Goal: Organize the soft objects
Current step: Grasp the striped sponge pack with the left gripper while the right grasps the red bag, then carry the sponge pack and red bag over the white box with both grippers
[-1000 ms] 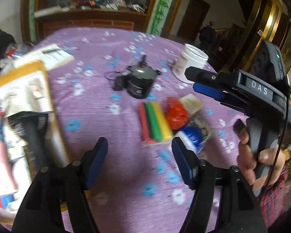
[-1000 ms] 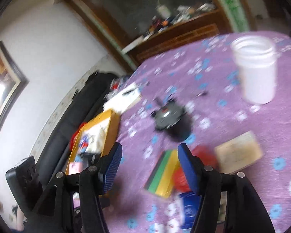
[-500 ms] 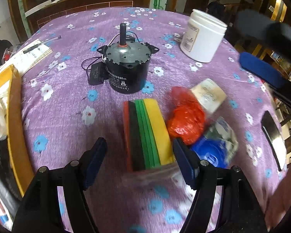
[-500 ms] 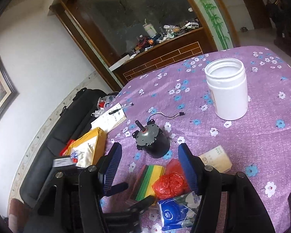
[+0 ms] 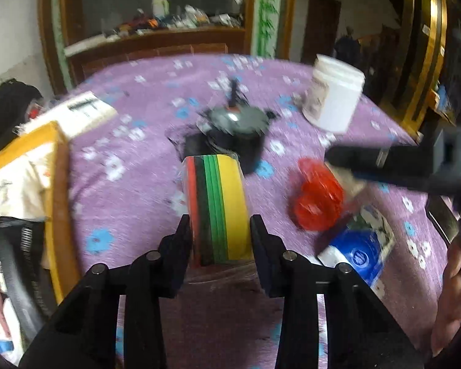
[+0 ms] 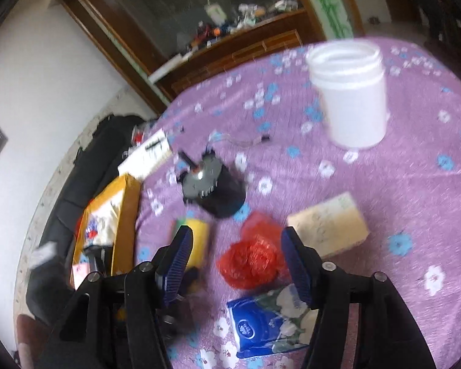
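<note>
The left gripper (image 5: 219, 240) was seen clamped on the striped sponge pack (image 5: 219, 203), its two pads pressed flat against the red side and the yellow side. The pack, banded red, black, green and yellow under clear wrap, stood on edge between the jaws; whether it still touched the purple flowered tablecloth (image 5: 132, 215) could not be told.

The right gripper (image 6: 236, 261) was recorded with its jaws closing but still apart. The crumpled red plastic bag (image 6: 252, 261) lay on the cloth between them, and no pad was seen pressing on it. In the left wrist view the same gripper appeared as a blurred dark bar above the red bag (image 5: 318, 203), with part of the hand (image 5: 451, 301) that carried it at the frame's right edge.

A blue tissue packet (image 6: 261, 323) lay just in front of the red bag, nearest the right camera. A beige flat box (image 6: 329, 227) lay beside the bag on its right. A black motor (image 6: 212, 187) with an upright shaft stood just behind the sponge pack. A white jar (image 6: 350, 92) without a lid stood well apart, farther across the table. A yellow tray (image 5: 55, 190) of mixed items sat at the left edge of the cloth, with a white notepad (image 5: 80, 113) behind it. Both views were motion-blurred.
</note>
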Demonstrator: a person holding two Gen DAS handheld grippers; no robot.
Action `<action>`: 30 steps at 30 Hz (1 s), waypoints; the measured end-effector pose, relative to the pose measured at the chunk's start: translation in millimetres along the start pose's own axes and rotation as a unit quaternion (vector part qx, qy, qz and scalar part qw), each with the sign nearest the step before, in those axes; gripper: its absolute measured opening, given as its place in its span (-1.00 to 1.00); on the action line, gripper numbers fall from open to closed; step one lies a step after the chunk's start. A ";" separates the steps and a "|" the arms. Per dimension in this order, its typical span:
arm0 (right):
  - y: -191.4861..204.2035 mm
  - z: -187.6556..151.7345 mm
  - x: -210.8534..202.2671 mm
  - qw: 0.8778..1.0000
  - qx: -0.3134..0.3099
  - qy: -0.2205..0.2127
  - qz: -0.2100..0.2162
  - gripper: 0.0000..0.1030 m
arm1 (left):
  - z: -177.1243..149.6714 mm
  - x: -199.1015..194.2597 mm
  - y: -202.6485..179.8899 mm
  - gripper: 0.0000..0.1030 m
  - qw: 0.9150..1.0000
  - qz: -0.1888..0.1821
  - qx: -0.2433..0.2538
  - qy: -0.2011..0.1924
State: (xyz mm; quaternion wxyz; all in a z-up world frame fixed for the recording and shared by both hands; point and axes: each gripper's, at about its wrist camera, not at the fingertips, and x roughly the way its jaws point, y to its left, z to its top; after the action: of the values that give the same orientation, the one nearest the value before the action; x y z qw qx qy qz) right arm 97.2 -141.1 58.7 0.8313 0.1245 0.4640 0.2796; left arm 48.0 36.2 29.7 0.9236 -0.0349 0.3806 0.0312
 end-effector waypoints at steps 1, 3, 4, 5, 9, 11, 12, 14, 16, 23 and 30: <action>2.2 -2.4 5.5 1.000 -0.006 0.009 -0.007 0.01 | 1.1 -2.4 3.6 -0.33 1.000 0.002 -0.006 -0.011; 4.5 -5.7 13.4 0.999 -0.015 0.020 -0.027 0.00 | 3.5 -4.5 8.6 -0.33 1.000 -0.002 -0.015 -0.023; 4.2 -7.2 17.8 0.999 -0.017 0.023 -0.043 0.00 | 4.1 -5.8 9.1 -0.33 0.999 -0.002 -0.015 -0.029; 3.5 -8.0 21.4 0.998 -0.018 0.025 -0.053 0.00 | 4.6 -7.0 8.8 -0.33 0.999 -0.003 -0.015 -0.033; -3.0 -11.9 42.0 0.996 -0.019 0.039 -0.072 0.04 | 4.2 -10.4 8.1 -0.33 0.999 -0.010 -0.011 -0.041; 2.6 -13.3 43.6 0.994 -0.041 0.033 -0.095 -0.04 | 4.7 -10.2 9.7 -0.33 0.999 -0.014 -0.013 -0.041; 3.1 -14.8 42.9 0.994 -0.042 0.028 -0.099 -0.19 | 3.5 -11.6 9.4 -0.33 0.999 -0.015 -0.014 -0.042; 3.2 -16.2 41.2 0.994 -0.047 0.025 -0.100 -0.22 | 3.6 -12.7 10.7 -0.33 0.999 -0.018 -0.016 -0.045; 4.5 -15.8 35.9 0.995 -0.045 0.016 -0.093 -0.24 | 2.4 -16.0 9.2 -0.33 0.998 -0.017 -0.015 -0.050; 21.3 -11.3 11.2 0.994 -0.068 -0.040 -0.075 -0.24 | 2.3 -22.4 5.6 -0.33 0.997 -0.004 -0.007 -0.073; 22.7 -9.9 9.9 0.994 -0.069 -0.040 -0.072 -0.24 | 1.4 -26.2 2.2 -0.33 0.997 0.001 0.001 -0.083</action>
State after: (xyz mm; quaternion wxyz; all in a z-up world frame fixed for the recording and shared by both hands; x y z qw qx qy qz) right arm 85.1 -117.5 57.0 0.8737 0.0436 0.4179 0.2452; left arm 30.2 37.7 49.0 0.9521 -0.0305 0.3022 0.0349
